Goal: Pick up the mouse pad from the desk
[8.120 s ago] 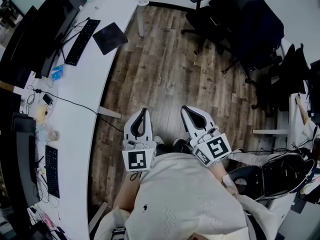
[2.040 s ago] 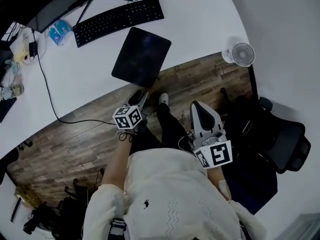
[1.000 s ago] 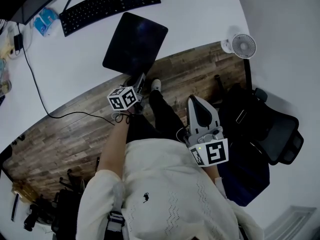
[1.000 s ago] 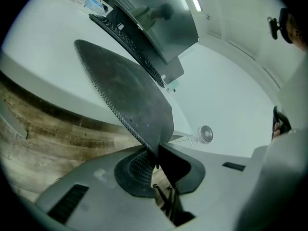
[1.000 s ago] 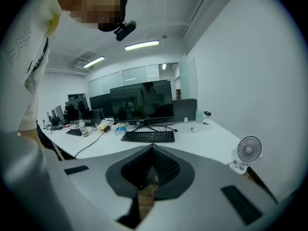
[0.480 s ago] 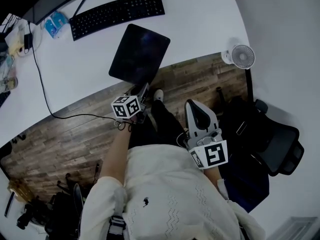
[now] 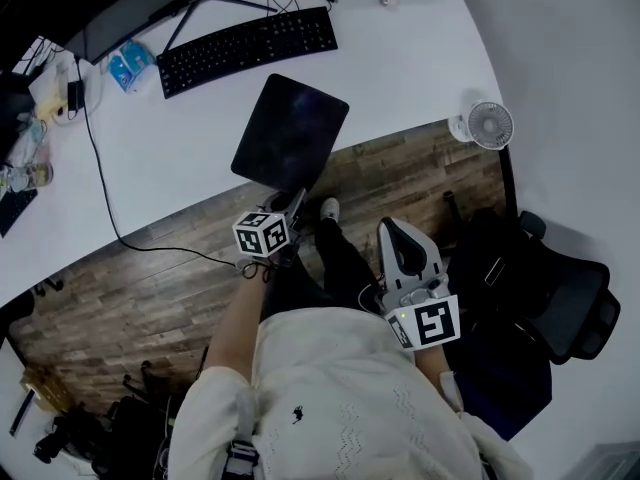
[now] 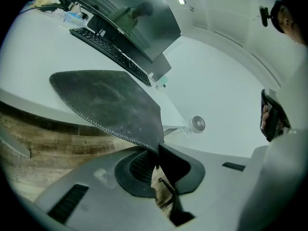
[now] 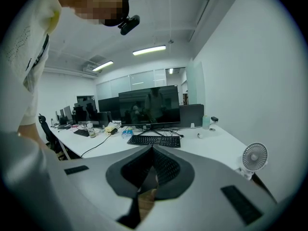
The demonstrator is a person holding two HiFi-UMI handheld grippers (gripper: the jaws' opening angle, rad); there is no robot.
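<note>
Dark mouse pad (image 7: 290, 133) over the white desk (image 7: 420, 58) edge, left gripper (image 7: 295, 200) at its near corner.

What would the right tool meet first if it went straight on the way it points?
Probably the white curved desk, near the black keyboard; the right tool points there over wooden floor. Depth is unclear.

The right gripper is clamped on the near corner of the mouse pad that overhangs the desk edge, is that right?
No, the left gripper is clamped on the near corner of the mouse pad that overhangs the desk edge; the left gripper view shows it. The right gripper is shut on nothing, held back from the desk.
</note>
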